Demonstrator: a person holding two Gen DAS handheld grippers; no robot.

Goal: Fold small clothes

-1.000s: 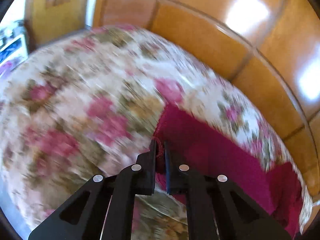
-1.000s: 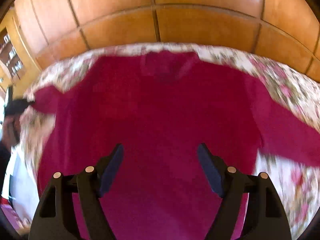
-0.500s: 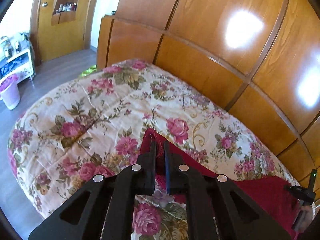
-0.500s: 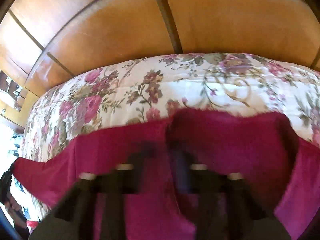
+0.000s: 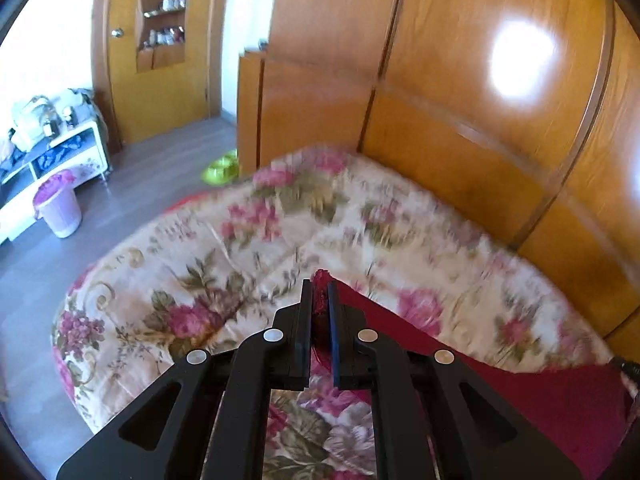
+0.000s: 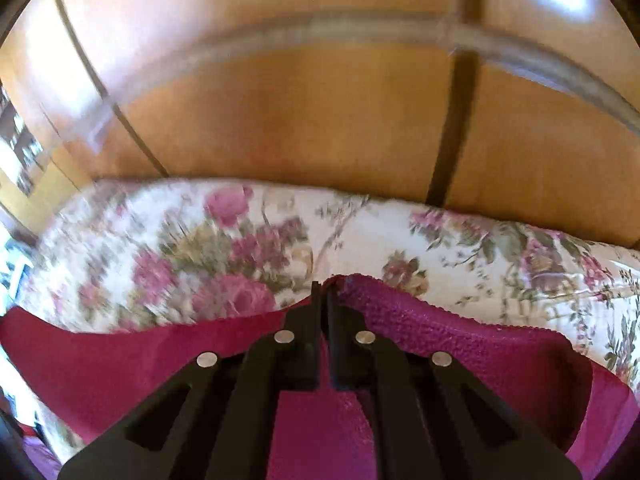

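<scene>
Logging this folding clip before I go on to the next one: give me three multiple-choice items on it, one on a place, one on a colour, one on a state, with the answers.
1. Where does the garment lie?
A. on the floral bedspread
B. on the floor
C. on the white shelf unit

2. What colour is the garment?
A. blue
B. dark red
C. grey

3. How are the two tools?
A. both wide open
B. only the left is shut
C. both shut on cloth

Answers:
1 A, the garment spreads over the floral bedspread.
2 B, it is dark red in both views.
3 C, the left tool and the right tool each pinch an edge of it.
</scene>
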